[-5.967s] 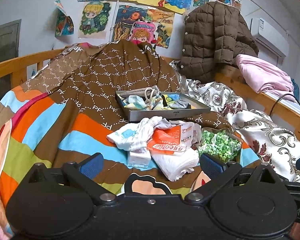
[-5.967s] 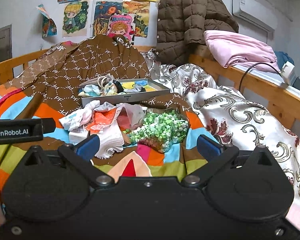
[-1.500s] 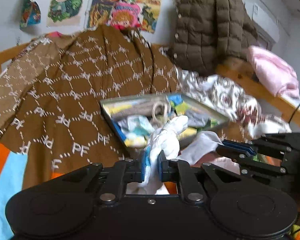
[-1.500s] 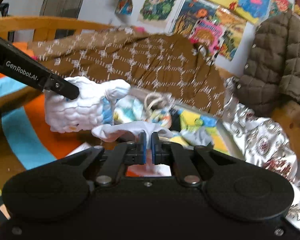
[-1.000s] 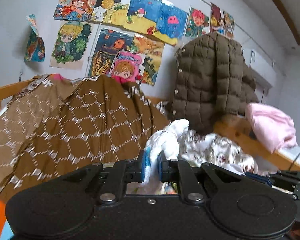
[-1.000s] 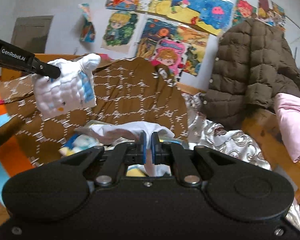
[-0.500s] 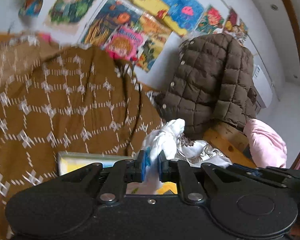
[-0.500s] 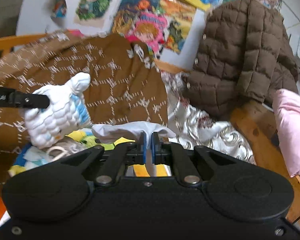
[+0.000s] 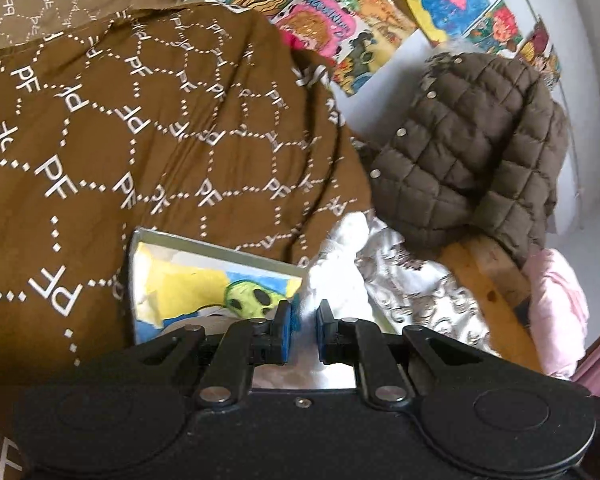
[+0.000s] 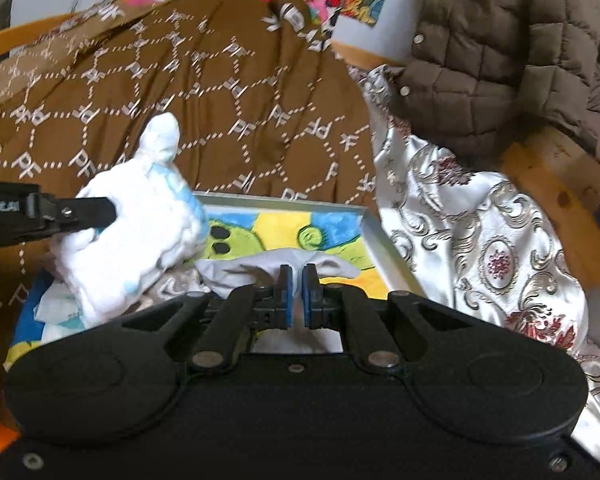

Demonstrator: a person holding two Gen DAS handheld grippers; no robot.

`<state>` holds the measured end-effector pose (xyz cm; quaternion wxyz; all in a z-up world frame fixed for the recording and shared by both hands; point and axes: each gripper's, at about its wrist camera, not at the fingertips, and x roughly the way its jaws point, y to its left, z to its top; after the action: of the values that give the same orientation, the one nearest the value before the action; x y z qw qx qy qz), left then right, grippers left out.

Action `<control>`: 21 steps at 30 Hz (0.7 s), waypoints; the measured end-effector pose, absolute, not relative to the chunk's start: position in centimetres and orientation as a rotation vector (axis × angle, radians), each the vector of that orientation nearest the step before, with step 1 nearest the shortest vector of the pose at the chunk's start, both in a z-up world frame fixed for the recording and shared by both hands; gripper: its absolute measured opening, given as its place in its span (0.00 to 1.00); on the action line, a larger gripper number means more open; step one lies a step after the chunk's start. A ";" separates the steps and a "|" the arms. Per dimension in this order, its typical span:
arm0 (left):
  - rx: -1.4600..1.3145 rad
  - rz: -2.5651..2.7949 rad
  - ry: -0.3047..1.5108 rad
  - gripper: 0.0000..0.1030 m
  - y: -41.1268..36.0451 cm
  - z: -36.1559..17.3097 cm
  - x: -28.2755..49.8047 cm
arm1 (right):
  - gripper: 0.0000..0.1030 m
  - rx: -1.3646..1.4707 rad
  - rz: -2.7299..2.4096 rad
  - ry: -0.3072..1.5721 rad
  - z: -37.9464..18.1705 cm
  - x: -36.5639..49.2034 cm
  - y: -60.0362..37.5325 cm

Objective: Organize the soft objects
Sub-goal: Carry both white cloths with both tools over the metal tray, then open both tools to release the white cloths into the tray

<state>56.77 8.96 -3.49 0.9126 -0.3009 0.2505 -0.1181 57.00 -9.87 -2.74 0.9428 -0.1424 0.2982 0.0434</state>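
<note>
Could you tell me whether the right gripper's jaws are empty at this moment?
No, the right gripper is shut on a grey-white cloth above the tray.

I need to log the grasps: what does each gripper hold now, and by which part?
The left gripper pinches a white and blue sock at one end. The right gripper pinches a thin white cloth near its middle.

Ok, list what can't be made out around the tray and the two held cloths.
- Tray, left wrist view: near half hidden by the left tool body.
- White sock, left wrist view: lower end hidden behind the tool.
- Grey cloth, right wrist view: hanging part hidden by the right tool.
- Tray's left contents, right wrist view: covered by the sock.
</note>
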 end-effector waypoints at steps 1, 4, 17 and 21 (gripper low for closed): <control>-0.605 -0.236 0.520 0.14 8.9 -3.6 56.8 | 0.01 -0.295 0.091 0.619 -3.2 56.9 -9.5; -0.558 -0.222 0.521 0.18 8.4 -3.6 56.7 | 0.01 -0.288 0.089 0.637 -3.8 56.7 -9.2; -0.506 -0.129 0.496 0.64 7.4 -2.0 54.1 | 0.29 -0.229 0.062 0.602 -1.6 52.9 -12.2; -0.470 -0.110 0.468 0.68 6.9 -0.9 52.7 | 0.40 -0.217 0.070 0.564 0.4 51.1 -12.8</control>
<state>52.74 6.89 -0.95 0.9441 -0.2307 0.2294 -0.0539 51.10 -12.77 0.39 0.9541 -0.1067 0.2776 0.0345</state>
